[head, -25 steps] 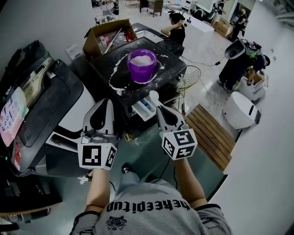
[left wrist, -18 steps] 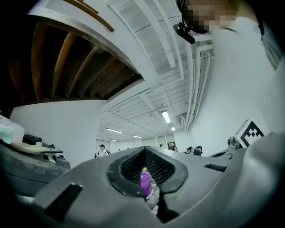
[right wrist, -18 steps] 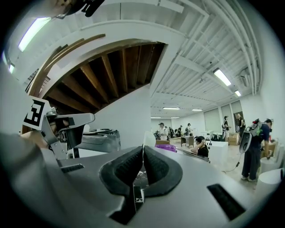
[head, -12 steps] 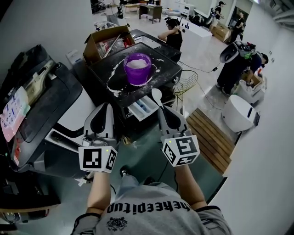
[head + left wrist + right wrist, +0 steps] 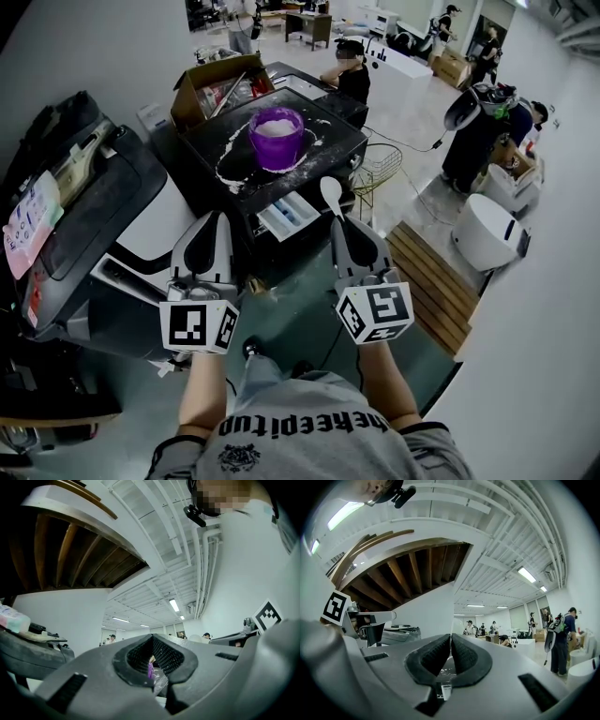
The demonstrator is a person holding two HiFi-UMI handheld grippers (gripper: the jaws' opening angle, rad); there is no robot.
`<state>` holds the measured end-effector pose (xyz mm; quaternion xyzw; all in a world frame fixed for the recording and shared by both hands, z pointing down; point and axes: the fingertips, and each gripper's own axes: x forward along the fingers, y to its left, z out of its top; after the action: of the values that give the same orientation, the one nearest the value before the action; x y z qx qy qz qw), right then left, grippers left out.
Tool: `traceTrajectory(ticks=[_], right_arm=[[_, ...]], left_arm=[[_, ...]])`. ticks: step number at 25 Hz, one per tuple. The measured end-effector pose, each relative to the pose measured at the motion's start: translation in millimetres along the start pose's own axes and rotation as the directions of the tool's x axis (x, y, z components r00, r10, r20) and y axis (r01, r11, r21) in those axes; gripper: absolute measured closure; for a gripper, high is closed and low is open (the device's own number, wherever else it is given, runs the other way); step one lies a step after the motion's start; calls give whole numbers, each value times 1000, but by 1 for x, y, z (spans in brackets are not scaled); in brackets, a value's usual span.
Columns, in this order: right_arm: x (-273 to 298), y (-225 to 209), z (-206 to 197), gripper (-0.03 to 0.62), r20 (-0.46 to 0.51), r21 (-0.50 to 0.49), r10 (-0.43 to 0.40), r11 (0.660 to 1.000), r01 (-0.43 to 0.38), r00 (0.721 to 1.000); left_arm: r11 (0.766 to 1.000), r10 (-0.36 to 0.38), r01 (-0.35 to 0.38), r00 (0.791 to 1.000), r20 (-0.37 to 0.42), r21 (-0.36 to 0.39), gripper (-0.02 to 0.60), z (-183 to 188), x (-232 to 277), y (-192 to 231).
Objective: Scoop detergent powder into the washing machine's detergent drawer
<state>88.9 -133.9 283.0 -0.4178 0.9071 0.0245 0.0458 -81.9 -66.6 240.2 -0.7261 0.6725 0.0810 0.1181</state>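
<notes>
**A:** Where is the scoop just now?

**B:** The right gripper [image 5: 343, 225] has its jaws clamped on the handle of the white scoop [image 5: 331, 191]. The scoop's long axis runs straight ahead from the jaws, bowl leading, away from the person

**A:** And the drawer?

**B:** The detergent drawer [image 5: 286, 217] stands pulled out of the washing machine [image 5: 330, 141]. It is just left of the scoop's bowl and lower, and the right gripper is the nearer one

**A:** The powder?

**B:** It is in the purple tub [image 5: 276, 139] on the machine's top, further ahead and left of the bowl, with spilled powder [image 5: 228, 169] around it. I cannot tell whether the bowl is loaded

**A:** The other claw?

**B:** The left gripper [image 5: 212, 220] hangs to the drawer's left with its jaws together on nothing. I judge the right one does the work: forward-left to the tub if the bowl is empty, a short shift left over the drawer if it is full
</notes>
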Motion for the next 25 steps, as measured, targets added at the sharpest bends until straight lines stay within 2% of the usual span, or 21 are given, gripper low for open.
traceTrajectory(ticks=[14, 25], right_arm=[[-19, -9, 1, 588, 21, 11, -32, 999, 32, 999], [-16, -4, 0, 588, 14, 5, -21, 1000, 21, 1000]], left_arm=[[1000, 7, -7, 1000, -2, -3, 578, 0, -9, -10], [1000, 13, -13, 1000, -4, -17, 578, -2, -10, -6]])
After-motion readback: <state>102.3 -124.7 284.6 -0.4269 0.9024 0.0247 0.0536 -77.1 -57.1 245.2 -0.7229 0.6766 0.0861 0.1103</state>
